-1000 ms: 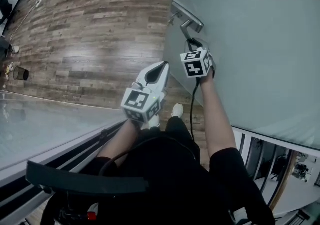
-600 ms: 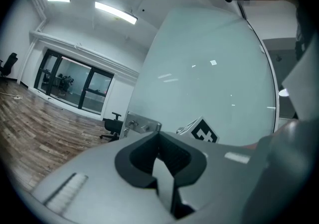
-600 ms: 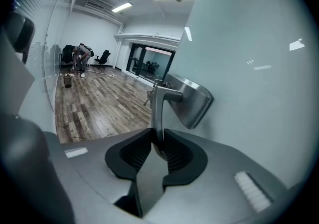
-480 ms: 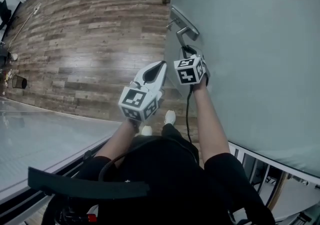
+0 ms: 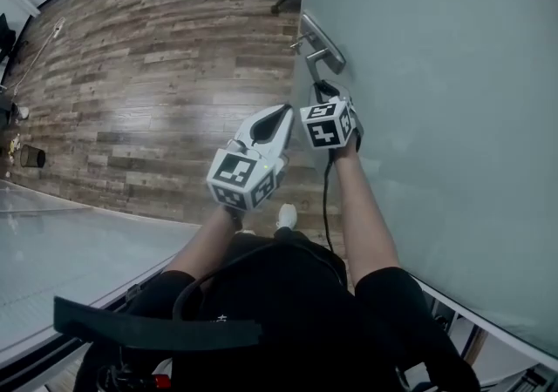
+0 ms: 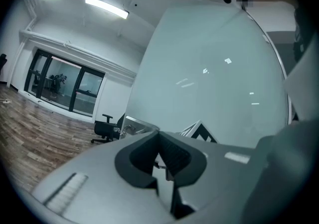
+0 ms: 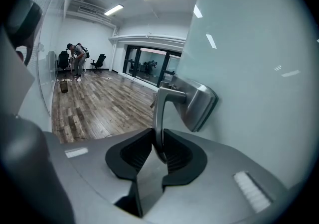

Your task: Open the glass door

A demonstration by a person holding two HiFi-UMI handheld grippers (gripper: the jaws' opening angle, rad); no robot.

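Right tool [image 7: 158, 151], jaws just closing, pinches the handle [image 7: 160, 111] at its twelve o'clock; left tool [image 6: 160, 157] is pressed together, empty. That slim handle could slip free mid-swing.

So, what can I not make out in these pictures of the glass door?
Behind the glass door: every view, the frosted pane shows nothing through.
Lower end of the door handle: head view, hidden by the right gripper, whose jaws have just been closing on it.
The far person: right gripper view, too small to tell what they do.
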